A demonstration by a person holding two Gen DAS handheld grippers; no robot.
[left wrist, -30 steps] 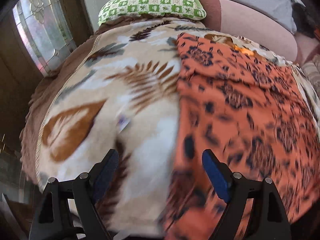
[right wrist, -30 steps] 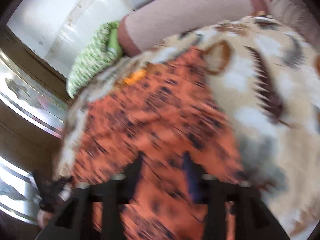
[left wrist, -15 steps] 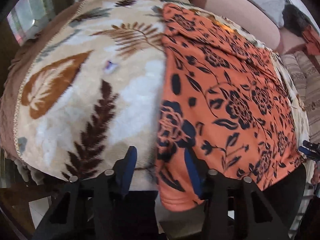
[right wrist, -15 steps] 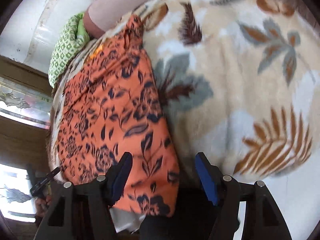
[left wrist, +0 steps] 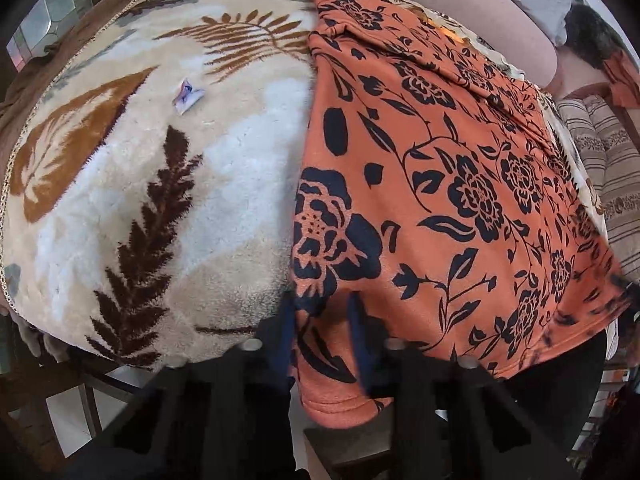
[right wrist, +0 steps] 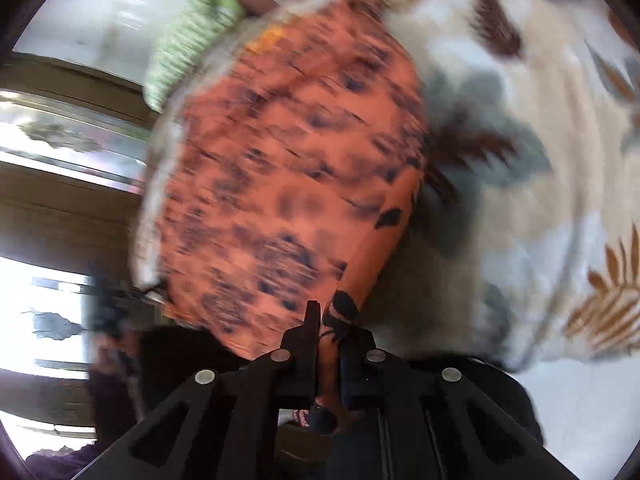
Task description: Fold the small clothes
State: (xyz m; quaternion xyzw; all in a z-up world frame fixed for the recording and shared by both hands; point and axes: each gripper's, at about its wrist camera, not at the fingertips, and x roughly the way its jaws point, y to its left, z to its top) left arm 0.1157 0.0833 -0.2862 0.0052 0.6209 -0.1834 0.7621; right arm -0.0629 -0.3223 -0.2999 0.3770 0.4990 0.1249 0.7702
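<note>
An orange garment with a black flower print (left wrist: 460,184) lies spread on a cream leaf-patterned blanket (left wrist: 160,184); its near hem hangs over the blanket's front edge. My left gripper (left wrist: 320,320) straddles the garment's near left corner with its jaws narrowed on the cloth. In the right wrist view the garment (right wrist: 288,168) is blurred; my right gripper (right wrist: 328,320) is shut on its near right corner.
A small paper scrap (left wrist: 186,96) lies on the blanket to the left of the garment. A green patterned pillow (right wrist: 188,44) and a pink bolster (left wrist: 480,4) lie at the far end. Striped cushions (left wrist: 608,184) are at the right. Window frames (right wrist: 60,160) stand to the left.
Both grippers have closed in on the garment's near corners. The left jaws have narrowed around the left corner; the right jaws have shut on the right corner, and the right view is now blurred.
</note>
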